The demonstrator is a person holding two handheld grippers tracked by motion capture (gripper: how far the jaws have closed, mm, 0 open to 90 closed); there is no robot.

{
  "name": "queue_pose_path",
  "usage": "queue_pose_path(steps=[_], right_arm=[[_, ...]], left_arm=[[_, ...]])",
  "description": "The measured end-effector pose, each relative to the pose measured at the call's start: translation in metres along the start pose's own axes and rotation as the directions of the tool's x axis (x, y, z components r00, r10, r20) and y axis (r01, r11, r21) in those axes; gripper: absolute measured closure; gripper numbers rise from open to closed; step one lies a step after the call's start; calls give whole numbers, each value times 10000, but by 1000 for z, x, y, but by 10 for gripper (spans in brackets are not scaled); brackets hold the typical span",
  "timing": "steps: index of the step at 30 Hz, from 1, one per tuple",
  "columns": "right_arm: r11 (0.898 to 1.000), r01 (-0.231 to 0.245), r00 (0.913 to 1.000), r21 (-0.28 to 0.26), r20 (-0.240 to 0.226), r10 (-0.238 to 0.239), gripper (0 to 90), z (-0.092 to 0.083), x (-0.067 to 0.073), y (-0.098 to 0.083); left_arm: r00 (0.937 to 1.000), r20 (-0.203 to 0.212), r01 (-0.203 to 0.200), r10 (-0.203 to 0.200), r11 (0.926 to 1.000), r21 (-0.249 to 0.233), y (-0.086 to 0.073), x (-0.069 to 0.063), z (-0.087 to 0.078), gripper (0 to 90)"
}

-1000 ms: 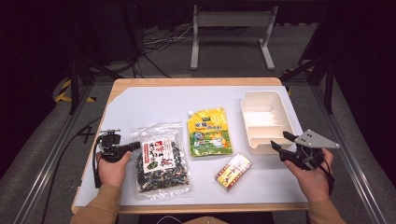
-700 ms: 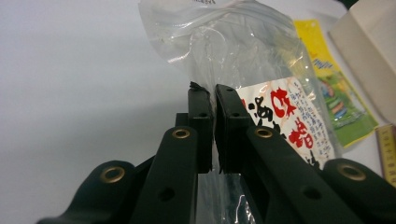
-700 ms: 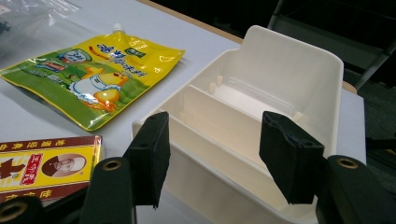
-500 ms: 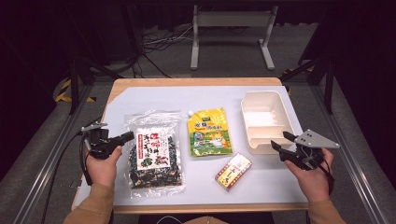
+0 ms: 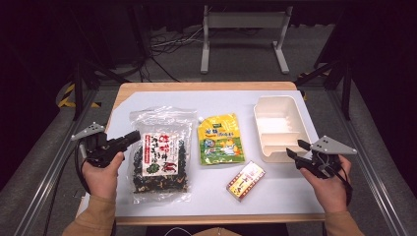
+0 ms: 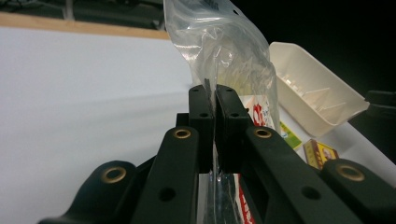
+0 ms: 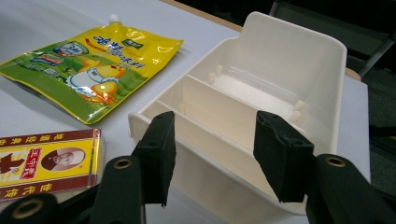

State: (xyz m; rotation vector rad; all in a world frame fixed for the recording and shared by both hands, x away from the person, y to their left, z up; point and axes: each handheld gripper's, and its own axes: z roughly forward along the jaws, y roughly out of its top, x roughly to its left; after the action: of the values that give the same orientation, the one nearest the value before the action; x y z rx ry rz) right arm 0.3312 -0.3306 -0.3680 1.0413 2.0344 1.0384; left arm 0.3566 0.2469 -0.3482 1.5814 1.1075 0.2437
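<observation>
A clear bag of dark dried seaweed [image 5: 160, 155] with a red and white label lies at the table's left. My left gripper [image 5: 134, 136] is shut on the bag's left edge. In the left gripper view the jaws [image 6: 214, 91] pinch the clear film [image 6: 219, 46], which rises above them. My right gripper [image 5: 297, 149] stands open at the near right corner of the cream divided tray [image 5: 278, 103]. Its jaws [image 7: 212, 135] have just been closing. The tray's near rim [image 7: 280, 60] shows in the gap, and the pads do not press on it.
A yellow-green spouted pouch [image 5: 220, 139] lies flat at mid-table, left of the tray. A small red and yellow box [image 5: 246, 180] sits near the front edge, between the bag and my right hand. The white mat [image 5: 162, 101] lies bare behind the bag.
My left hand has risen and shifted left with the bag's edge, and the bag has been drawn up and back. The right hand has stayed put, its jaws a little narrower.
</observation>
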Motion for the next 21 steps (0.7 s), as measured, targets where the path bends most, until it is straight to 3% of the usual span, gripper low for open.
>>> queue_pose_path(steps=[4,7,11,15,21], right_arm=[[10000,44,9999,6,-148,-44,503,-1,3,3],[10000,53,9995,12,-303,-52,508,-2,5,5],[10000,96,9986,-6,-511,-96,518,-2,9,7],[9998,121,9968,-124,-793,-131,518,-3,13,11],[9993,292,9924,-235,-1190,-318,518,-2,23,17]], left_arm=[[9982,234,-543,551,9980,-323,5,-10,-7,867],[9936,657,-884,916,9948,-497,8,-16,-10,867],[9891,938,-1058,1135,9909,-833,9,-20,-12,866],[9773,1254,-1571,1705,9814,-1100,11,-25,-13,865],[9574,1390,-2299,2533,9592,-1643,11,-32,-15,865]])
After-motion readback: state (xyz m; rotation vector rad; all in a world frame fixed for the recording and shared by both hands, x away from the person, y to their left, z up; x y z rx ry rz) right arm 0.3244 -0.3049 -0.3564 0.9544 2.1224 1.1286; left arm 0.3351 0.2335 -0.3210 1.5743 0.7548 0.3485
